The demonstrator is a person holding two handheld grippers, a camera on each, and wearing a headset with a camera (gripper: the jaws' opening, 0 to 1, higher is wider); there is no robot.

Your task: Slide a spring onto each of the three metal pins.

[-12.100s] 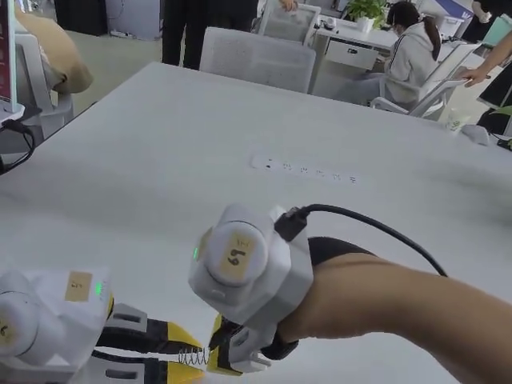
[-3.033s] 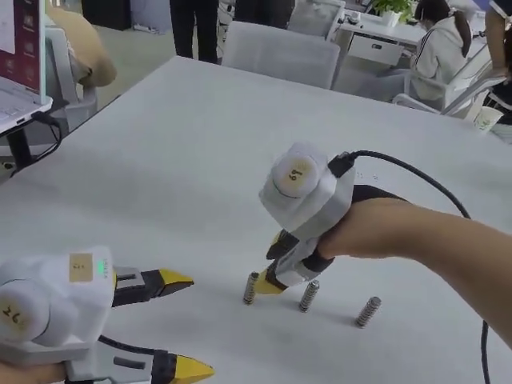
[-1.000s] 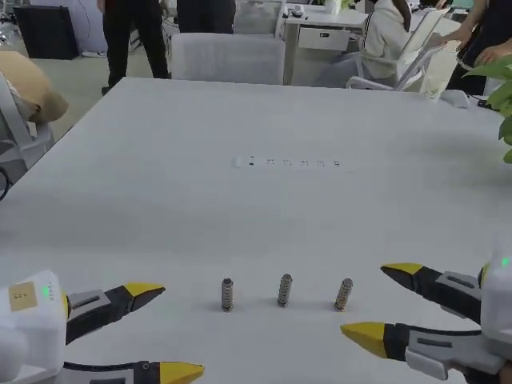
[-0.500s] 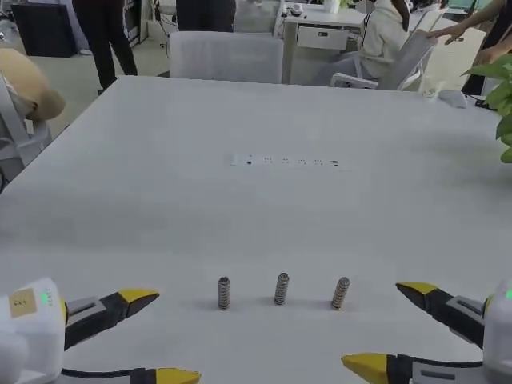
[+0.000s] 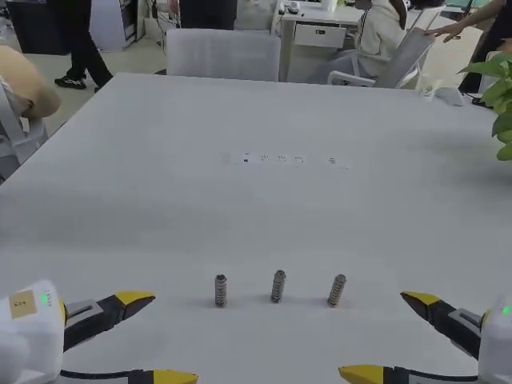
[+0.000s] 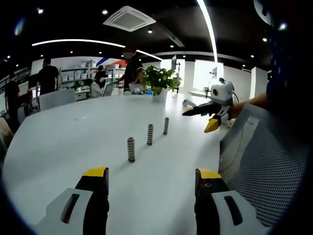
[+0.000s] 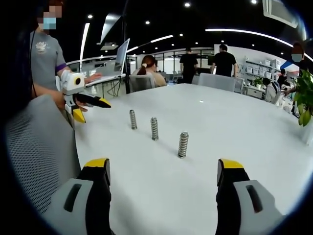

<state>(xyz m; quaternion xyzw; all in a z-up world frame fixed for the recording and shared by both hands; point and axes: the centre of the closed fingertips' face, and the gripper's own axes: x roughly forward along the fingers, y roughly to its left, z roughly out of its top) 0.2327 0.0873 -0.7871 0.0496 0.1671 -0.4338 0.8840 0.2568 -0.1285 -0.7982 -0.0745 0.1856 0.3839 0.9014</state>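
- The left gripper (image 5: 172,336) has its yellow-tipped jaws released, spread wide with nothing between them; it hovers over the bench (image 5: 160,200) near and to the left of the middle spring (image 5: 278,286), on the person's side of it
- The right gripper (image 5: 374,333) also has its jaws released and holds nothing; it sits to the right of the middle spring, on the person's side, about as far from it as the left gripper
- In the left gripper view the bare bench top lies between the parted jaws and the middle spring stands ahead of them; the right gripper view shows the same from the other side
- The middle spring stands upright on the bench, apart from both grippers
- A left spring (image 5: 221,290) and a right spring (image 5: 337,290) stand upright on either side of the middle spring, evenly spaced in one straight row
- The coils hide whatever is inside them, so the pins cannot be made out
- A flush power strip (image 5: 288,159) lies in the bench well beyond the middle spring
- A grey mesh chair (image 5: 224,54) stands at the far edge of the bench, beyond the middle spring
- Leaves of a plant (image 5: 496,96) show far to the right of the middle spring
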